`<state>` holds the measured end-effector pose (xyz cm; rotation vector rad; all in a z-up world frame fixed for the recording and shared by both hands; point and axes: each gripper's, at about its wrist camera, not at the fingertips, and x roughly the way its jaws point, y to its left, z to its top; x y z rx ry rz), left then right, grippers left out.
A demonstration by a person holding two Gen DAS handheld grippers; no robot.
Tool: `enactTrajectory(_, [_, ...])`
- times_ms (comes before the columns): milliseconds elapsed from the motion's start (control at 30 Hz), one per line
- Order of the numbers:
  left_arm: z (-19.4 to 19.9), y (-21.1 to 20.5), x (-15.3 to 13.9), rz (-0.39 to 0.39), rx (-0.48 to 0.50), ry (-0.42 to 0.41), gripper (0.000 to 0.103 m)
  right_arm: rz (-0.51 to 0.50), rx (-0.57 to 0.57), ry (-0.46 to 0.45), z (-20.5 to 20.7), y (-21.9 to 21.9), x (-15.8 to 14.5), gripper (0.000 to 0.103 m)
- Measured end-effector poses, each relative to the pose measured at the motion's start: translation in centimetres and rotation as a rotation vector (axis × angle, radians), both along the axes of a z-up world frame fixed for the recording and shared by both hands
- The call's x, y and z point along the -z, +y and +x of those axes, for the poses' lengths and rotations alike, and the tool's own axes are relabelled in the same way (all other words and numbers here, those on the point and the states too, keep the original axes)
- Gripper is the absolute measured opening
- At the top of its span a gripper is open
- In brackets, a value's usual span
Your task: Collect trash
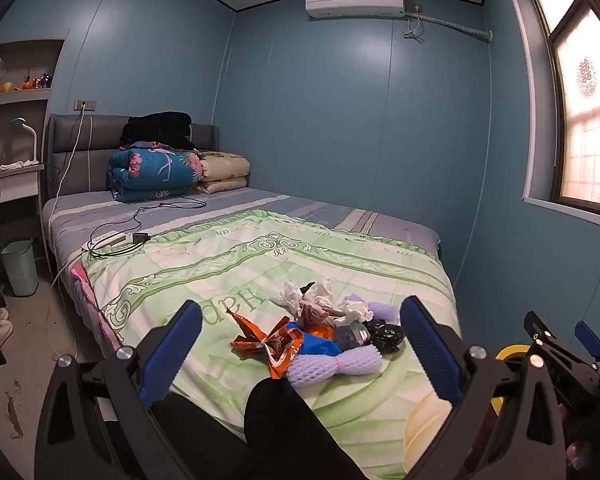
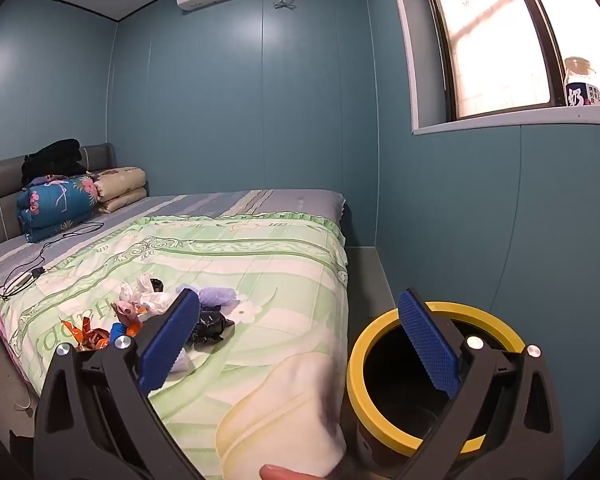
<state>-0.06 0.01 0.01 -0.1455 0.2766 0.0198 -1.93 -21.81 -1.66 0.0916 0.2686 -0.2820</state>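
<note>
While both tools hang short of the work, the left gripper point(image 1: 300, 344) has its jaws spread wide and empty, framing the trash pile point(image 1: 320, 332) that lies on the green quilt point(image 1: 220, 264) near the foot of the bed. The right gripper point(image 2: 300, 344) is likewise wide open and holds nothing; one jaw is over the quilt, the other over the mouth of the yellow-rimmed bin point(image 2: 440, 376), which stands just beside the bed's corner. Judged step: first pickup not yet made. Recommended practice: bring the left jaws down over one loose outer piece, such as the orange wrapper point(image 1: 268, 344) or the white foam sleeve point(image 1: 336, 364), and close on the item alone without pinching quilt fabric. Only the left view shows a second, pale bin point(image 1: 19, 266) on the floor by the bedside; only the right view shows the yellow-rimmed bin's dark interior and a bottle point(image 2: 580, 82) on the windowsill.
</note>
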Motion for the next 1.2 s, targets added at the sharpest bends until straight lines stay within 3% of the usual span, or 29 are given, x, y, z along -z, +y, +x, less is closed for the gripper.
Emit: enactTrajectory(1200, [-0.18, 0.21, 0.28, 0.004, -0.001, 0.028, 0.096, 0.010, -0.004, 0.001, 0.03, 0.02, -0.06, 0.095])
